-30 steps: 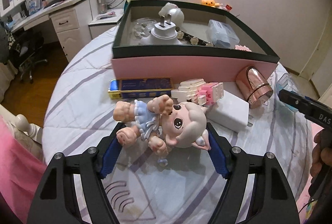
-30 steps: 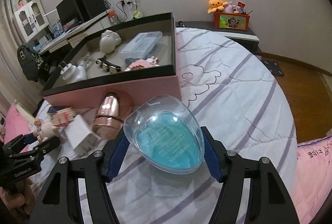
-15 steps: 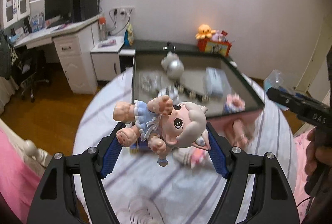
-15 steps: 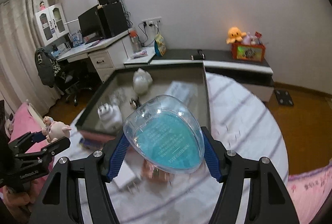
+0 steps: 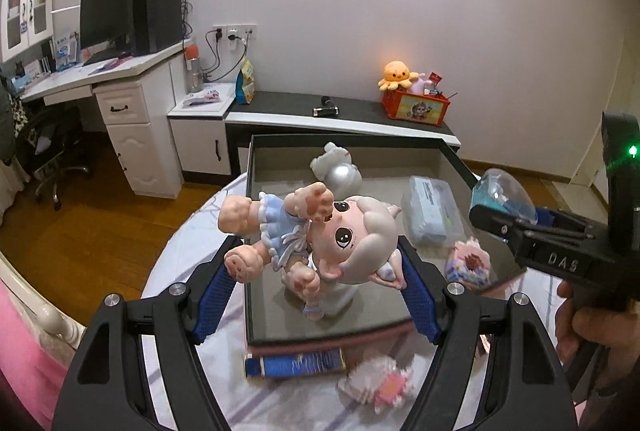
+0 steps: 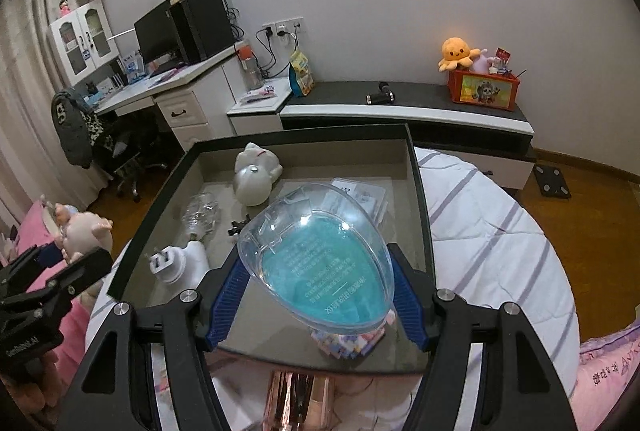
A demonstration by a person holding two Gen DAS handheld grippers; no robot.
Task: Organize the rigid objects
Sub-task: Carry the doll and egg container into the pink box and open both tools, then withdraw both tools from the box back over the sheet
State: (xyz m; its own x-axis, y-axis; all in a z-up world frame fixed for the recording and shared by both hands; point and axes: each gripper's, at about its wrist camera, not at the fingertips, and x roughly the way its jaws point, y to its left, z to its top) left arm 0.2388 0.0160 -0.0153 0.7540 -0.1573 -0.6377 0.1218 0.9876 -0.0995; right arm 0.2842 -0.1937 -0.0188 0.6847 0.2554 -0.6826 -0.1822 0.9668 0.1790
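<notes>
My left gripper is shut on a pink doll in a blue dress, held in the air over the near half of the storage box. My right gripper is shut on a clear egg-shaped case with a turquoise inside, held above the same box. Each view catches the other one: the right gripper with its case at the right edge, the left gripper with the doll at the left edge.
Inside the box lie a white cat figure, a white plug adapter, a clear plastic case and a pink block toy. On the striped bed cover in front of it rest a blue pack, a pink-white block model and a rose-gold cylinder.
Both grippers have risen off the bed cover and moved forward over the box, each carrying its object. The items left on the cover now lie below and behind them.
</notes>
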